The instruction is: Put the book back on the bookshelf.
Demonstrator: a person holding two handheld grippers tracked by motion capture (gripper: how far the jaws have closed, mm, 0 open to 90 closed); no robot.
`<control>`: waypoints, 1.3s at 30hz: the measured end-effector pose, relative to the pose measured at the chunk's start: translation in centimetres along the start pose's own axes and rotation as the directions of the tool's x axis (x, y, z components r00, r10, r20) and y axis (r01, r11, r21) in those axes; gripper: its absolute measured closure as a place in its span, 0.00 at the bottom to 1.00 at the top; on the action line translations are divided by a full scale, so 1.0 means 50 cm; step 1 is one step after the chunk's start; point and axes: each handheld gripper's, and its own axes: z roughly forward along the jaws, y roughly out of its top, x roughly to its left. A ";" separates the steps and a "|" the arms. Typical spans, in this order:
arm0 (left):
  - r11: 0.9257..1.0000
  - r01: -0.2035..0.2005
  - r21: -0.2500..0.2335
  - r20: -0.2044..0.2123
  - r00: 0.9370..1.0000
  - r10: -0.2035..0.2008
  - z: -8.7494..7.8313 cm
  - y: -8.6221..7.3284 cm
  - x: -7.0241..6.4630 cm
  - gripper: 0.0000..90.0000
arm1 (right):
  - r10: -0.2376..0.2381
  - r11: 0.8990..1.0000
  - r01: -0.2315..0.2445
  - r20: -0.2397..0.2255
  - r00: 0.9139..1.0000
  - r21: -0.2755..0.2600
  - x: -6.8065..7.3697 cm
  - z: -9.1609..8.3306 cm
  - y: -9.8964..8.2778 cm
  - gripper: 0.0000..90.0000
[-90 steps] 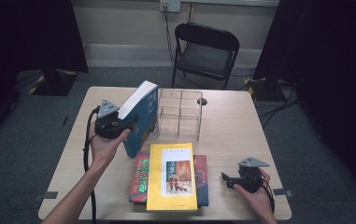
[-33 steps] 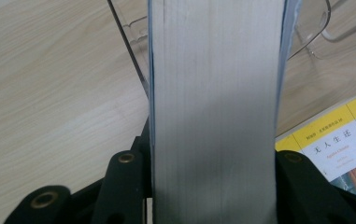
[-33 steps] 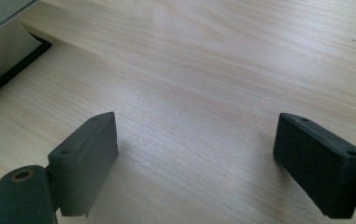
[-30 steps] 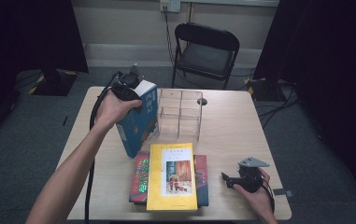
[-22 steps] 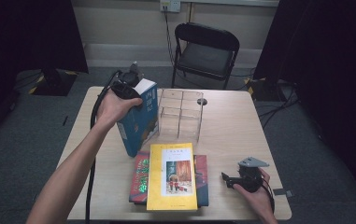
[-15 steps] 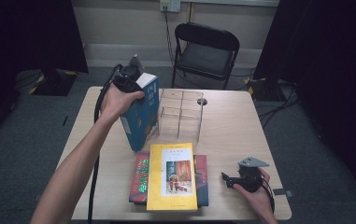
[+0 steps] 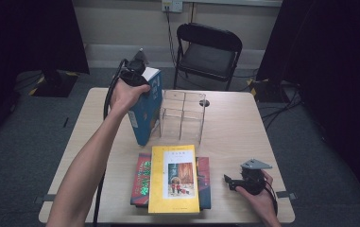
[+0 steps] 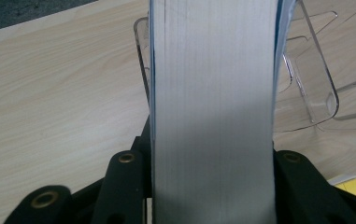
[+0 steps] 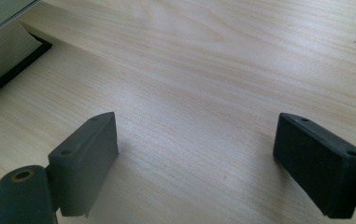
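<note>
While outstretched, left tool (image 7: 137, 75) around book (image 7: 145, 113)

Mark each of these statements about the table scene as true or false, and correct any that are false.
1. The left tool is clamped on a blue book. True.
2. The blue book lies flat on the table. False: it is held upright, just left of the clear acrylic rack.
3. The right tool has its jaws apart with nothing between them. True.
4. The yellow book stands inside the rack. False: it lies flat on top of a red book near the front edge.
5. A black folding chair stands beyond the table. True.
</note>
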 end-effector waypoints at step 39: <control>0.948 0.044 -0.314 0.093 0.996 -0.016 0.000 -0.092 0.043 0.51 | -0.003 1.000 0.003 -0.005 1.000 0.001 0.001 -0.001 -0.001 0.15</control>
